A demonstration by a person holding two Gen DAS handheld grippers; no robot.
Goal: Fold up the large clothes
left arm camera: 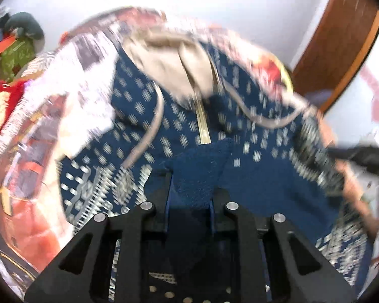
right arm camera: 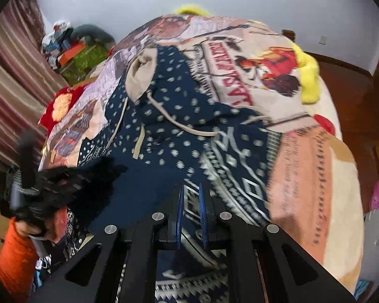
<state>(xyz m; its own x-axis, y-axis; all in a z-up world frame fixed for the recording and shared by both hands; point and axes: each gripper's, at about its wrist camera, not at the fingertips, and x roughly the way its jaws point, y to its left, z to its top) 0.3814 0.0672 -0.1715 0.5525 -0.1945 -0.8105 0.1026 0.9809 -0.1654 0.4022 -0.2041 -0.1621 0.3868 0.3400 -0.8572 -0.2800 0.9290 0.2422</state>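
A large navy knitted hooded garment with white flecks, beige hood lining and a pale geometric band near its hem (left arm camera: 179, 116) lies spread across a bed covered by a printed blanket in cream, orange and red (right arm camera: 303, 166), hood end away from the person and hem end towards them. The left gripper (left arm camera: 192, 192), black with 2 blue-edged fingers, has a fold of the plain navy hem pinched between its pads, the cloth bunching up in a peak above the fingertips. The right gripper (right arm camera: 190, 202) is drawn nearly together, its 2 blue pads (right arm camera: 202, 217) clamped on the patterned hem edge, with the geometric band running under and between them. From the right wrist view, the left tool shows as a dark blur at the lower left, carried by a hand in an orange sleeve (right arm camera: 15, 255). A yellow fluffy item (right arm camera: 308, 73) sits at the far edge of the bed, and a heap of mixed clothes (right arm camera: 73, 50) lies by a striped curtain (right arm camera: 15, 70). A brown wooden panel (left arm camera: 341, 43) stands against the pale wall.
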